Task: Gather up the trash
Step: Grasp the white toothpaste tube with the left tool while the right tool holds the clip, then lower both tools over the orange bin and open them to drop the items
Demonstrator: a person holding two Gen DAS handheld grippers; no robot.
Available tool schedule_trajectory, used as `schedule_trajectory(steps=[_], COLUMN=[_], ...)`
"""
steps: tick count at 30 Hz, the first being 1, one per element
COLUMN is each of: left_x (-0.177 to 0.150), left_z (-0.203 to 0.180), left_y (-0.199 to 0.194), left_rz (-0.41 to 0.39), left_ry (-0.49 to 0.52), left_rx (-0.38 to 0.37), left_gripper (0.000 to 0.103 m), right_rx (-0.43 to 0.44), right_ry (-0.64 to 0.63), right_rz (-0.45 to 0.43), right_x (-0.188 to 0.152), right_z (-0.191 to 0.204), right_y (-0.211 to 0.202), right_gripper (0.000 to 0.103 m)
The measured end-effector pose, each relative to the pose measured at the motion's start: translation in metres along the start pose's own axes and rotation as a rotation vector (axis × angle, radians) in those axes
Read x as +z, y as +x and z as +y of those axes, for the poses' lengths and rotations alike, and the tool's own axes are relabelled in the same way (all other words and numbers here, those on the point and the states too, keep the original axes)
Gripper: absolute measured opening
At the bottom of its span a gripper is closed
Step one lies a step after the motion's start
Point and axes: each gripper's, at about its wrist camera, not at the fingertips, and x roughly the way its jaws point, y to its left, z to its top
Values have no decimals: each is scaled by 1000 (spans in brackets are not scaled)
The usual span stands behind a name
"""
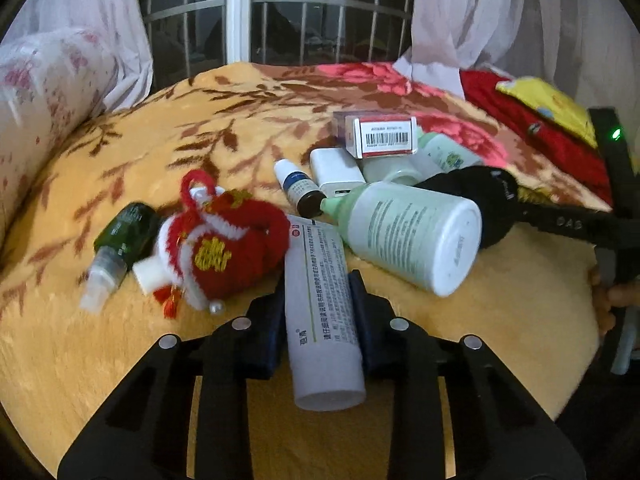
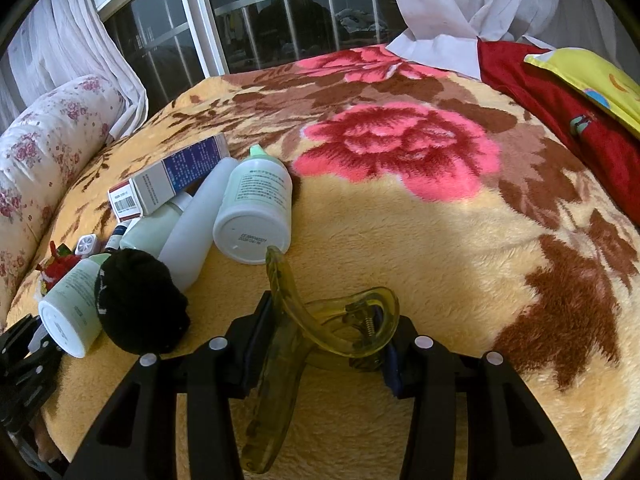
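**Tube pinched, clip held, more trash on the bed**

Closest to me is the white tube (image 1: 320,312), lying flat on the fuzzy yellow blanket (image 1: 500,320) with its round cap end at 6 o'clock. The left gripper (image 1: 318,312) has its two dark pads pressed on the tube's sides, about halfway along, so it is clamped on the tube. The tube looks light and soft, so it may squash if squeezed hard. Its skin looks smooth, and I think it could slip, so holding the middle is a good spot.

At 1 o'clock from the tube lies a fat pale green bottle (image 1: 412,236) on its side. It looks stiff and light, maybe empty, and it can roll. At 10 o'clock sits a red knitted pouch (image 1: 228,244), soft and squishy, and past it at 9 o'clock a dark green spray bottle (image 1: 120,244). At 12 o'clock there is a small dropper bottle (image 1: 298,188), a white charger block (image 1: 336,170) and a box with a barcode (image 1: 380,134).

The right gripper (image 2: 320,332) is partly closed on a clear yellow hair clip (image 2: 320,320). The clip is hard, thin plastic with a spring, so it may snap or pop out. Its long tip reaches to 12 o'clock and just touches the bottom of another green bottle (image 2: 256,208)
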Motion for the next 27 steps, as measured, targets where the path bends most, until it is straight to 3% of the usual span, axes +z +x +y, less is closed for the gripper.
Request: schedule_trajectory(steps=[5, 14, 21, 27], left_x=[-9, -36, -67, -106], left_z=[3, -16, -33, -37], left_y=[-27, -93, -133, -150], left_rz=[-24, -91, -142, -110], left_ry=[-51, -16, 55, 76], left_rx=[-37, -44, -23, -42], left_gripper=[28, 28, 28, 28], right_rx=[-7, 27, 92, 126], right_ry=[0, -7, -51, -117], right_rz=[-21, -135, -196, -154], right_x=[0, -13, -53, -115], right_z=[-1, 16, 43, 73], right_y=[-4, -60, -130, -166], right_gripper=[46, 46, 46, 46])
